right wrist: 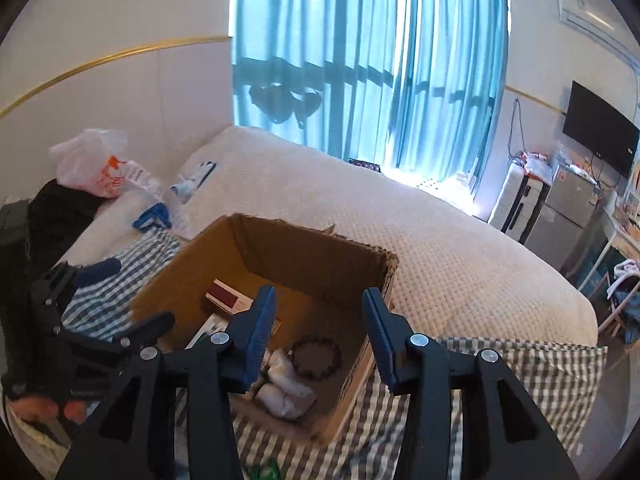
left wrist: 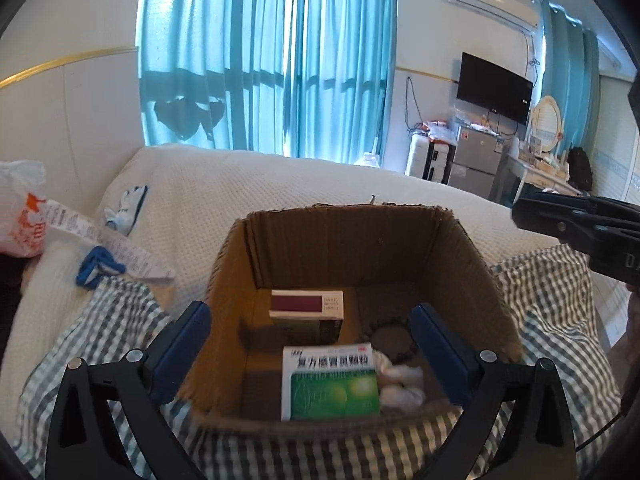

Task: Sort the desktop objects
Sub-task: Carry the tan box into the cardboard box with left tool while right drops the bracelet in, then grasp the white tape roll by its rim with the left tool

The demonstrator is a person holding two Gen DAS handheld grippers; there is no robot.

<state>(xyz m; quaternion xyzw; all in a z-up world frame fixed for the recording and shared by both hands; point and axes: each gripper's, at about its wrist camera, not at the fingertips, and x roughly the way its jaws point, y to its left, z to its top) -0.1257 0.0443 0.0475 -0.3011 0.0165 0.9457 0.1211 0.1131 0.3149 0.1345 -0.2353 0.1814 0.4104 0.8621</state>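
Indoors, checked cloth (left wrist: pixel 100 332), white bed (right wrist: pixel 440 248), curtains (left wrist: pixel 264 60)

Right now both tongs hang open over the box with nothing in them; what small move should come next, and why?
Probably draw the right tongs back toward the green item at the bottom edge of the right view. The cardboard box already holds two medicine boxes, a bracelet and white rolls, and the left tongs are empty too.

Left wrist view looks down and forward, close over the near rim of the cardboard box (left wrist: pixel 352 248), toward the curtains (left wrist: pixel 264 56). Right wrist view faces it obliquely from its right corner, slightly higher. Both share box interior, bed (right wrist: pixel 440 248) and curtains.
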